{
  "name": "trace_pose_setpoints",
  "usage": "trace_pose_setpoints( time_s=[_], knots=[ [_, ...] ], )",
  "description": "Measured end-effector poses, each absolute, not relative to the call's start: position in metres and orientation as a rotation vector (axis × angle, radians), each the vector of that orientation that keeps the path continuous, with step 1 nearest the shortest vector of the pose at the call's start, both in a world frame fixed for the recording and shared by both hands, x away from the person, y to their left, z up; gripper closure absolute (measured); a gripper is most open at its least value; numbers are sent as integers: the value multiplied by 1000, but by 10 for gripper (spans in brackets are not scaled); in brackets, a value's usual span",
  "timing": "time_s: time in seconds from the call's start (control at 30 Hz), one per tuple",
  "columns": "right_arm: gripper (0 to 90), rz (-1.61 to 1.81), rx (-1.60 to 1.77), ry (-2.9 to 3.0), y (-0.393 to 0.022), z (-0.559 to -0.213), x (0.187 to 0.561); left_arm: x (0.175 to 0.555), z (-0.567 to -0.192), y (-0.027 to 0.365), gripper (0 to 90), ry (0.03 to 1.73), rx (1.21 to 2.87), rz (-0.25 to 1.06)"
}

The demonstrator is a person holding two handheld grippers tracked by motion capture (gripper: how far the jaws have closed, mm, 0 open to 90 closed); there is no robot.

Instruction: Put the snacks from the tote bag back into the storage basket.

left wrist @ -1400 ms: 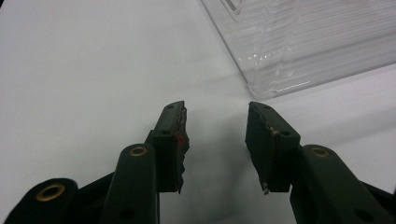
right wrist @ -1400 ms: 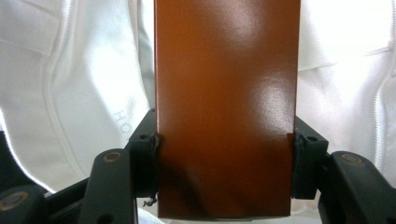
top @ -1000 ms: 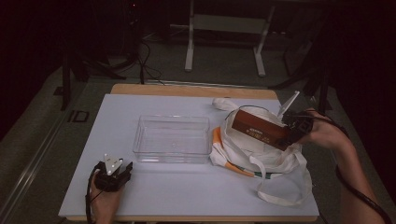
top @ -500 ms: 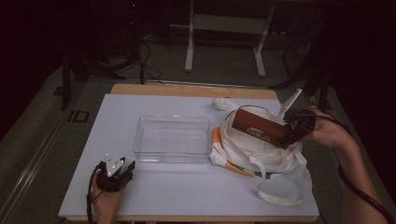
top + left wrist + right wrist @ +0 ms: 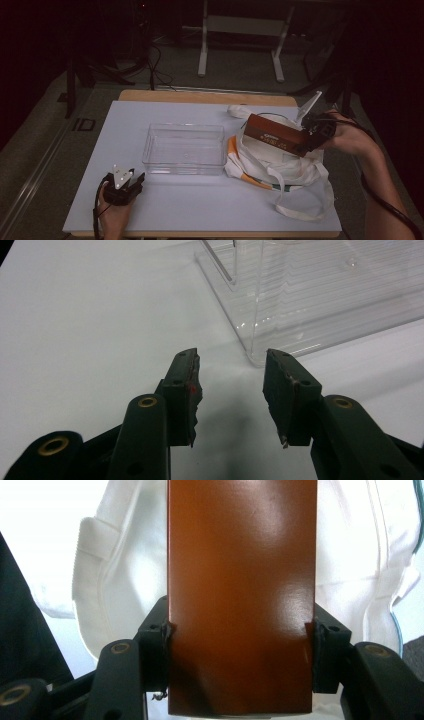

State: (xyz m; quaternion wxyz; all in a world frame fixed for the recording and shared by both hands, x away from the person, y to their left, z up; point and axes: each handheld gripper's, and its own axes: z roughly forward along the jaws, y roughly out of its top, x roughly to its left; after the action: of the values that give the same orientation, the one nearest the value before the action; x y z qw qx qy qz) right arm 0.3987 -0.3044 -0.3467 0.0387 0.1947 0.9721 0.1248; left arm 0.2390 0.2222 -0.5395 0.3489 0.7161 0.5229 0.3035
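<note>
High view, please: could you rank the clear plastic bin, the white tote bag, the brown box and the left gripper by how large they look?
1. white tote bag, straps included
2. clear plastic bin, close behind; the bag's spread-out straps make this call unsure
3. brown box, held above the bag
4. left gripper

You see clear plastic tray [image 5: 184, 149] mid-table on white table top [image 5: 165, 210], just left of tote. Small white object [image 5: 238, 110] sits near far edge. Beyond table: metal frame legs [image 5: 203, 47], cables [image 5: 155, 65] on floor.
</note>
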Motion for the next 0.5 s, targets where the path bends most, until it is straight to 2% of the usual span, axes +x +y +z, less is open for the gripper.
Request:
trace_pose_setpoints(
  time_s=[0.5],
  knots=[
    [426, 405, 515, 2992, -281, -340, 398, 240, -540, 223, 581, 1362, 1853, 773]
  ],
)
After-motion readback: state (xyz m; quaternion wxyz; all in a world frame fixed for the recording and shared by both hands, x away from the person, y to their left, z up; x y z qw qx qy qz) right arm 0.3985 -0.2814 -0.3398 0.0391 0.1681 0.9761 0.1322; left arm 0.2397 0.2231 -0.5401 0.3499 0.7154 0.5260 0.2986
